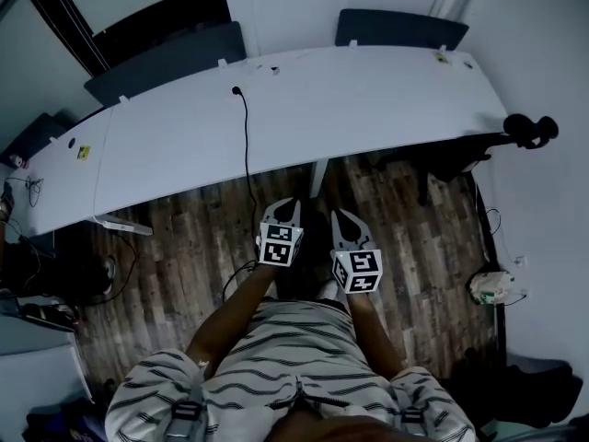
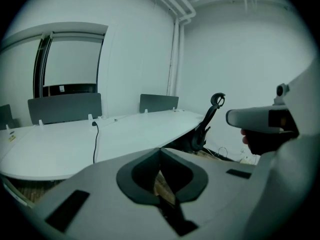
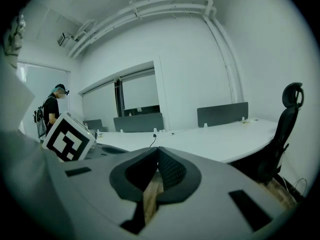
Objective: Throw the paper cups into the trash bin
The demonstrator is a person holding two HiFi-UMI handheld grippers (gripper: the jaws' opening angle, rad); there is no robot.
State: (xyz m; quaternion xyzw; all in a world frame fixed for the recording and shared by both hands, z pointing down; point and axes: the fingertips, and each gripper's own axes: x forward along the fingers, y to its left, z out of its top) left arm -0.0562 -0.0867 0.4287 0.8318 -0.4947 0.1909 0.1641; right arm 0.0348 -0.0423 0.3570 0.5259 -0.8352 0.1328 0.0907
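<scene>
No paper cup and no trash bin shows in any view. In the head view my left gripper (image 1: 285, 206) and right gripper (image 1: 341, 217) hang side by side over the wooden floor, just short of the long white table (image 1: 368, 90). Both point toward the table. The left gripper (image 2: 160, 152) is shut, its jaw tips meet and nothing is between them. The right gripper (image 3: 157, 152) is likewise shut and empty. The left gripper's marker cube (image 3: 67, 138) shows at the left of the right gripper view.
A black cable (image 1: 247, 145) runs across the table and down to the floor. A black office chair (image 1: 525, 129) stands at the table's right end. A white and green bundle (image 1: 490, 286) lies on the floor at the right. Another person (image 3: 52, 111) stands far off.
</scene>
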